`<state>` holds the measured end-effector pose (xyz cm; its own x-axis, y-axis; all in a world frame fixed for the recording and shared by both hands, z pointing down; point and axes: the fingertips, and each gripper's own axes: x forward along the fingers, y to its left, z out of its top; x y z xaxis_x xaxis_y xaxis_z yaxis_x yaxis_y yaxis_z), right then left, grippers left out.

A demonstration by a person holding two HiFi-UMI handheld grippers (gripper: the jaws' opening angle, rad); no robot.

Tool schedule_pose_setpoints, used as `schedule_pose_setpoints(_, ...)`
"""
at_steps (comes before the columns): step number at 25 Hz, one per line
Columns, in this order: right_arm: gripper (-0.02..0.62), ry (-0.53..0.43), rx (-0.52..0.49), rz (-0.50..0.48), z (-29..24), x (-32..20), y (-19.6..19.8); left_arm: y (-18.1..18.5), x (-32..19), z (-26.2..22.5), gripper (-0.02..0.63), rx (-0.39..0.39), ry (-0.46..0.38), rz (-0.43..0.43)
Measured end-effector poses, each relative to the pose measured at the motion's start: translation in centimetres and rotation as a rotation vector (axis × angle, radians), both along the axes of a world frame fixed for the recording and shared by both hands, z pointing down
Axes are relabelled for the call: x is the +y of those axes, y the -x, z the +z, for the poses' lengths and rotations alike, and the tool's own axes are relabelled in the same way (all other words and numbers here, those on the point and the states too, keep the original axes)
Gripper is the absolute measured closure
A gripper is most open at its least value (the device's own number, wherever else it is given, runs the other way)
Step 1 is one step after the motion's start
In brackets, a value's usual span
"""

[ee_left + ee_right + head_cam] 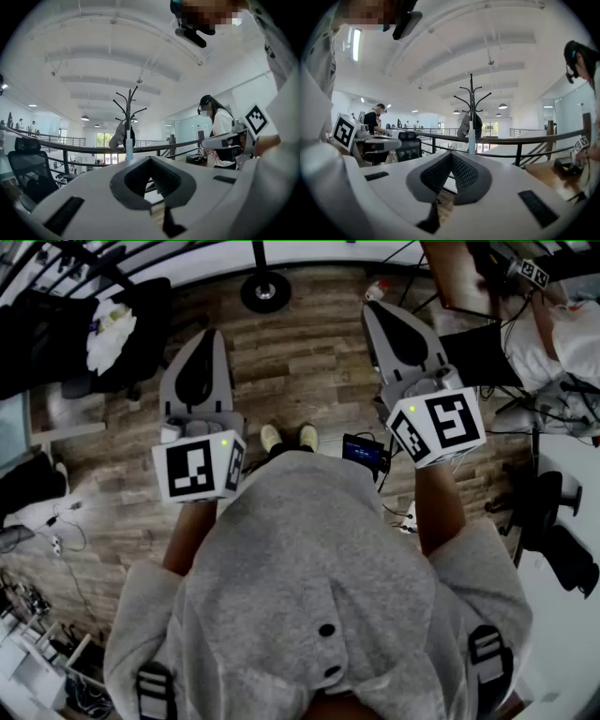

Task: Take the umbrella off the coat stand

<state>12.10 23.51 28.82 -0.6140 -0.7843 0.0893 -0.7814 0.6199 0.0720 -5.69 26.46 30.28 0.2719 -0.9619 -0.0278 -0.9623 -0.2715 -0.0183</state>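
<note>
While both are held level, the left tool (150,159) and the right tool (451,154) each have their jaws pressed together on nothing. Well ahead, the slender pale-blue folded umbrella (129,149) hangs upright on the black branched coat stand (130,105), beside a grey cap (118,136).

Grey fleece top (309,549), two dark buttons (326,629), black strap buckles (156,690), pale shoes (271,438)

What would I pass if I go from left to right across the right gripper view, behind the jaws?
marker cube → person at a desk → black office chair → coat stand → person at the right edge
</note>
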Motion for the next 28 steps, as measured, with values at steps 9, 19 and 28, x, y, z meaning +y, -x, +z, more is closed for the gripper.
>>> schedule_pose_setpoints(9, 0.586, 0.131, -0.23, -0.017, 0.9, 1.6, 3.4, 1.3, 0.7, 0.3, 0.595, 0.002, 0.053, 0.027)
schedule_pose_setpoints(19, 0.586, 0.097, -0.2, -0.041, 0.1, 1.1, 7.3, 3.8, -0.1, 0.2, 0.595, 0.005, 0.052, 0.032)
schedule_pose_setpoints(28, 0.585, 0.093, -0.2, -0.035, -0.1, 1.0, 11.2, 8.0, -0.1, -0.2, 0.595, 0.02, 0.04, 0.038)
